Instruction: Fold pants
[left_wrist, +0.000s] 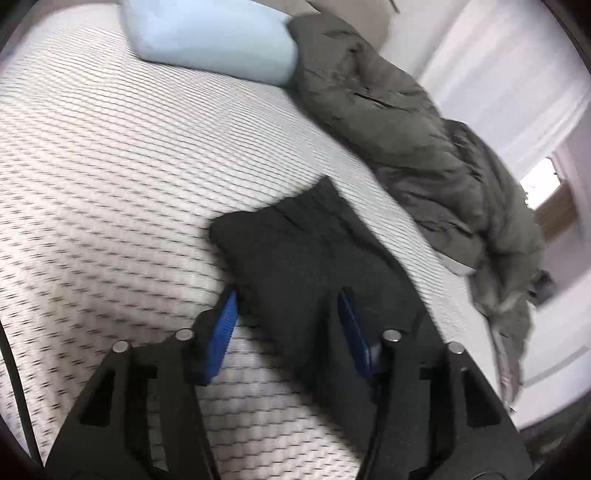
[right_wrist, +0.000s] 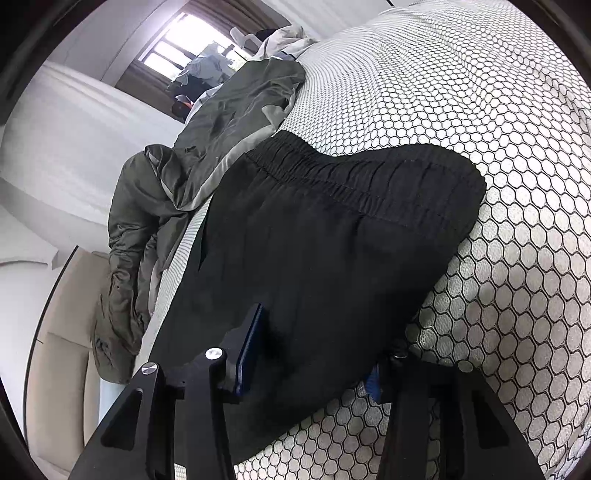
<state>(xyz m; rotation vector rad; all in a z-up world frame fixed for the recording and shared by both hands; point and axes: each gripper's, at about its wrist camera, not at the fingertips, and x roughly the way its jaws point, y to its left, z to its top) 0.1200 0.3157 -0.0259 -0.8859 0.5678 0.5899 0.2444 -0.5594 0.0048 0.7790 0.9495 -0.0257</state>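
Two grippers frame the bottom of their views; in the left wrist view the left gripper (left_wrist: 288, 317) stands with its blue pads (left_wrist: 221, 332) spread apart, the lower edge of the black pants (left_wrist: 306, 251) lying between them untouched, so it is released; the pants run from lower right toward the frame's centre on the honeycomb-patterned mattress (left_wrist: 110, 166); beyond them, at upper right, a crumpled olive-grey jacket (left_wrist: 406, 122) sprawls along the mattress edge, and at the top a pale blue pillow (left_wrist: 214, 37) rests; in the right wrist view the right gripper (right_wrist: 314, 354) has black cloth filling the gap between its jaws, one blue pad (right_wrist: 251, 347) lying against the fabric at lower centre, the other mostly hidden under the fold, so whether it clamps the cloth I cannot tell; the elastic waistband (right_wrist: 351, 173) crosses mid-frame; farther off at upper left lies the jacket, with a window (right_wrist: 177, 44) behind it
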